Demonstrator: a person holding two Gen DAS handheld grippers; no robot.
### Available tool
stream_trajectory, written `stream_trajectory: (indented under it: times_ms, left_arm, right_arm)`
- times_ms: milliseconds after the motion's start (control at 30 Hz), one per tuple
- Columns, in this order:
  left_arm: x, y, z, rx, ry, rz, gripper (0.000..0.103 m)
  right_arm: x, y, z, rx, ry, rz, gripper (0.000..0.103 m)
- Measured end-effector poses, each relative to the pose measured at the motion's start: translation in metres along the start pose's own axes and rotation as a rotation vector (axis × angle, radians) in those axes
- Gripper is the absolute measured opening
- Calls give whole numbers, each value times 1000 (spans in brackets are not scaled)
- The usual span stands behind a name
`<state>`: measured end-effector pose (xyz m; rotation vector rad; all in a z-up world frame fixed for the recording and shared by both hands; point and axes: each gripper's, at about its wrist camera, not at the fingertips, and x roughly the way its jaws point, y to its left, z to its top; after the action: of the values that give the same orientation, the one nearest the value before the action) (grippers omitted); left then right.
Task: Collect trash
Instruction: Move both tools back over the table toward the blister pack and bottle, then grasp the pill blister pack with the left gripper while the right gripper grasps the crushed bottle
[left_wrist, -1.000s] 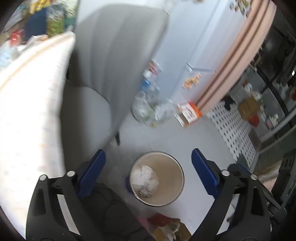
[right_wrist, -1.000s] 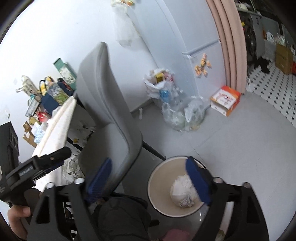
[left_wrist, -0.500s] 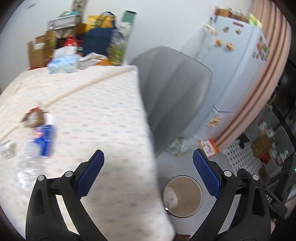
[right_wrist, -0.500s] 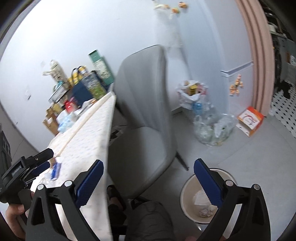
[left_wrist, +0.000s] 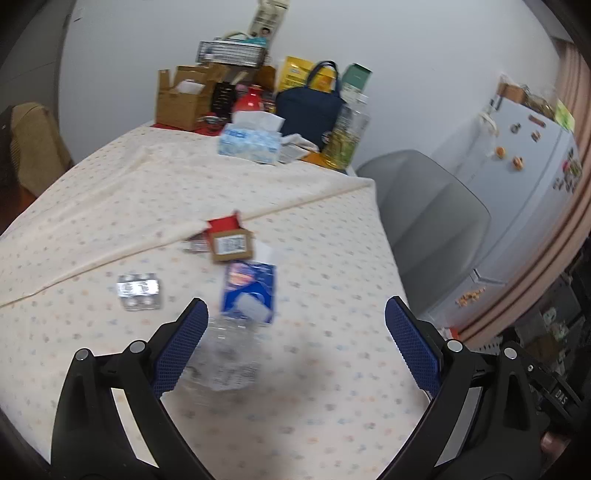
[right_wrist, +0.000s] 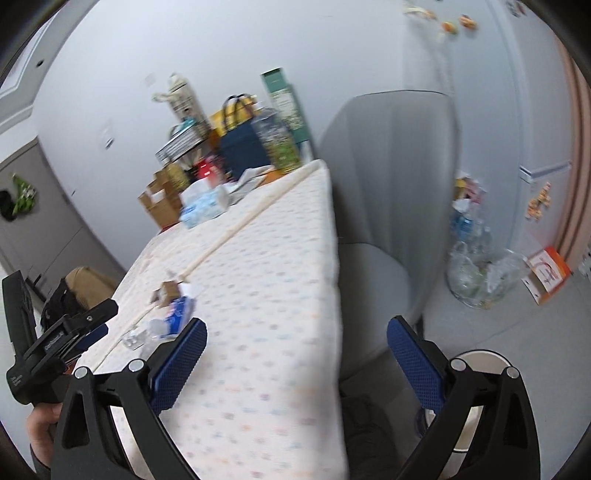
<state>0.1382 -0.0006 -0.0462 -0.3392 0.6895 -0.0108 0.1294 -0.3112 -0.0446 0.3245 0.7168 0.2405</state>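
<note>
Trash lies on the dotted tablecloth (left_wrist: 303, 413): a crushed clear plastic bottle (left_wrist: 229, 358), a blue packet (left_wrist: 249, 290), a small brown and red carton (left_wrist: 231, 243) and a foil blister pack (left_wrist: 139, 290). My left gripper (left_wrist: 293, 350) hovers open above the cloth, its left pad just beside the bottle. My right gripper (right_wrist: 295, 363) is open over the table's right edge, nothing in it. The same bottle (right_wrist: 146, 332) and blue packet (right_wrist: 179, 310) show to its left, near the other hand-held gripper (right_wrist: 55, 350). The bin's rim (right_wrist: 480, 356) peeks out on the floor behind the right finger.
A grey chair (right_wrist: 388, 177) stands at the table's right end. At the table's far end are a tissue box (left_wrist: 249, 142), a navy bag (left_wrist: 310, 110), cardboard boxes (left_wrist: 181, 99) and bottles. A white fridge (left_wrist: 528, 177) and bags of recyclables (right_wrist: 476, 273) lie beyond.
Both grippers swung up and left from the floor bin to the table. The left one now sits over the trash items; both stayed open.
</note>
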Motion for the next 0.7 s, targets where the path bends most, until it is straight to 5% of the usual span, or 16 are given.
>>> stream_trajectory:
  times_ms: [333, 700]
  left_arm:
    - [-5, 98, 9, -167, -31, 101, 96]
    - [50, 127, 4, -160, 61, 179, 95]
  right_arm:
    - [36, 81, -4, -113, 75, 91, 96]
    - [87, 143, -9, -139, 163, 151, 87]
